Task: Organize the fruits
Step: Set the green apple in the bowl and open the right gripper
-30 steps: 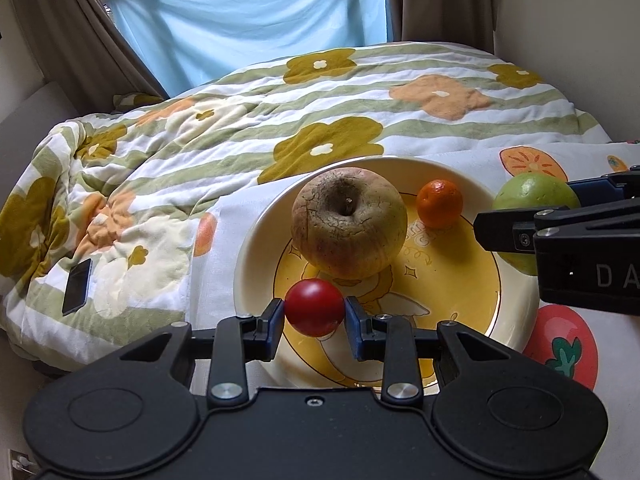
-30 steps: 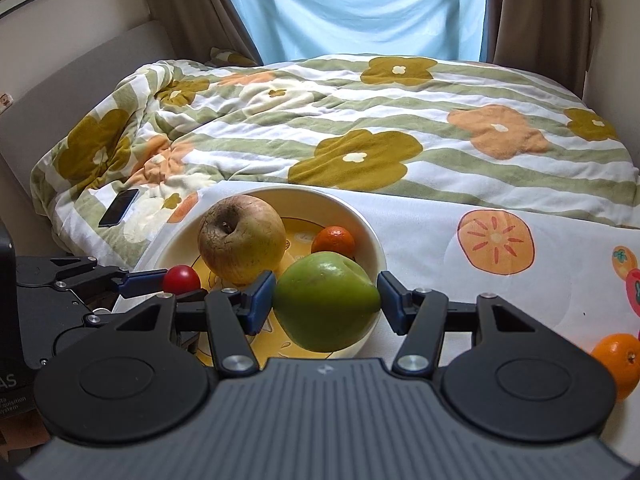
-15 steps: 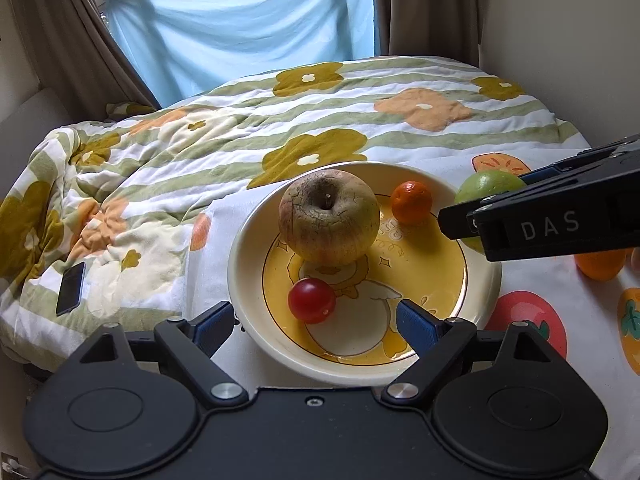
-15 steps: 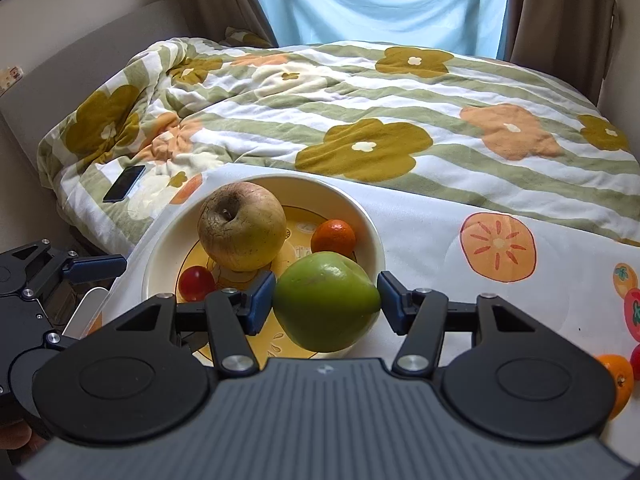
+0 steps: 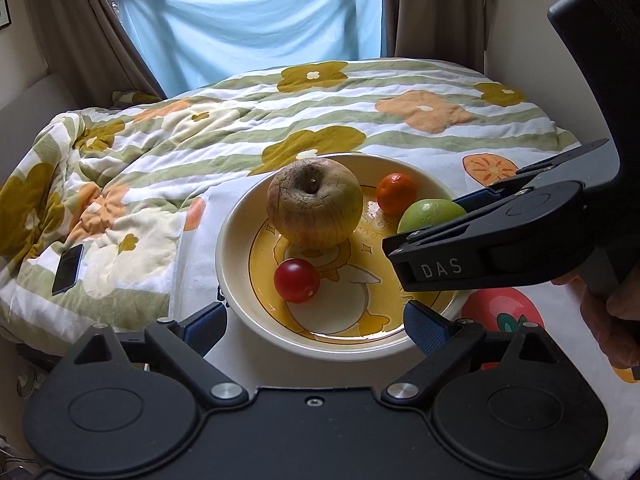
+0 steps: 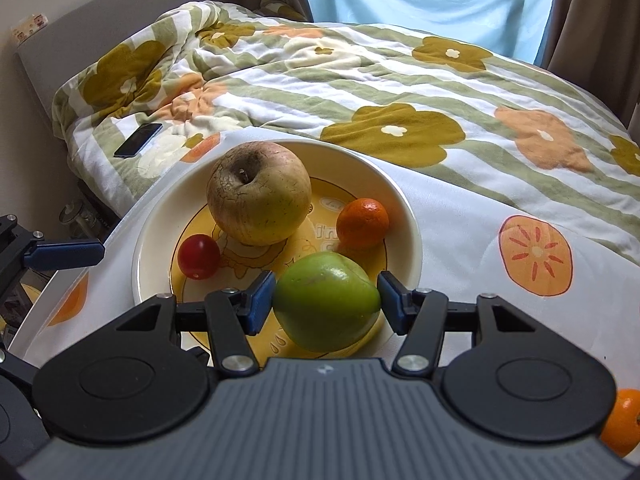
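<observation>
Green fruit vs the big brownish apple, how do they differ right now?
1. The green fruit is smooth and bright green; the brownish apple is dull, cracked and yellow-brown.
2. The green fruit is clamped in the right tool above the plate's near edge; the brownish apple rests free on the plate.
3. The brownish apple looks larger.

Both are roundish fruit.

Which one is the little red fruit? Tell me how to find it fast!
Look at the round cream bowl with the yellow cartoon bottom on the white fruit-print cloth. Just in front of the big wrinkled brownish apple sits the small shiny red cherry tomato. It is the only red fruit, and smaller than the orange tangerine.
</observation>
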The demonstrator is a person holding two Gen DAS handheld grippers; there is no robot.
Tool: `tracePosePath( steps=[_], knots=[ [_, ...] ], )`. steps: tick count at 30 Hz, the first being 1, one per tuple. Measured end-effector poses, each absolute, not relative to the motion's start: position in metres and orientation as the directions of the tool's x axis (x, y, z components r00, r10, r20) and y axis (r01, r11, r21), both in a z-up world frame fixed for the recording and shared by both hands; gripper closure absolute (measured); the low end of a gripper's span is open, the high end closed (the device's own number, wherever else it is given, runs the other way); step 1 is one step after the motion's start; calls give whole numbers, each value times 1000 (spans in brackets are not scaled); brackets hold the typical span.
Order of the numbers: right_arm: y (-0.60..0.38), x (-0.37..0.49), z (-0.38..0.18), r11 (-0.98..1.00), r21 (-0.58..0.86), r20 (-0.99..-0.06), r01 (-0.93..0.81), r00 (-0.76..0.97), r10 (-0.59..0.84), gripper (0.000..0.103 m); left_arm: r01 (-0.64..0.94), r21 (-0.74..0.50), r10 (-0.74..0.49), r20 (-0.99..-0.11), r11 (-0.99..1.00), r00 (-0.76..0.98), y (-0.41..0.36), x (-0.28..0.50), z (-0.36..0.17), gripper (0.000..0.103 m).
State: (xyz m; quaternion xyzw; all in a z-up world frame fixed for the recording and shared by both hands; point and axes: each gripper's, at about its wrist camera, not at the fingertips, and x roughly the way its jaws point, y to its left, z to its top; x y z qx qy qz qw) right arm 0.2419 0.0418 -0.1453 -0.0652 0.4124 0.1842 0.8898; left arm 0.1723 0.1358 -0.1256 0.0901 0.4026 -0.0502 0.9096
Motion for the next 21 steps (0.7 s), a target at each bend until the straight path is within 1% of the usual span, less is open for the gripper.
tracePosePath(
  steps=[6,7,8,9,10,12,17,21],
  knots=[
    [44,241,-146,921,13,-767,-390,587,259,31,168,128,-19,-738,978,675,136,173,-125,6],
    [43,240,-145,918,14,-762,-395,591,266,26,168,129,-19,-737,977,675,136,173,-124,6],
    [43,239,-143,917,9,-755,-398,599,267,12,169,129,-20,-736,977,676,136,173,-124,6],
    [42,236,-139,921,-10,-742,-389,621,254,4,170,130,-20,-736,977,677,136,172,-124,6],
    [41,234,-137,925,-26,-730,-378,640,241,0,170,130,-20,-735,977,678,136,172,-124,6],
    [37,231,-131,932,-42,-700,-359,677,229,0,170,132,-18,-734,977,678,135,171,-123,6],
    [30,229,-128,938,-15,-710,-345,665,233,0,170,134,-17,-734,976,678,135,170,-122,6],
    [24,223,-121,943,-5,-699,-334,675,235,0,152,146,-1,-720,978,694,130,164,-118,6]
  ],
)
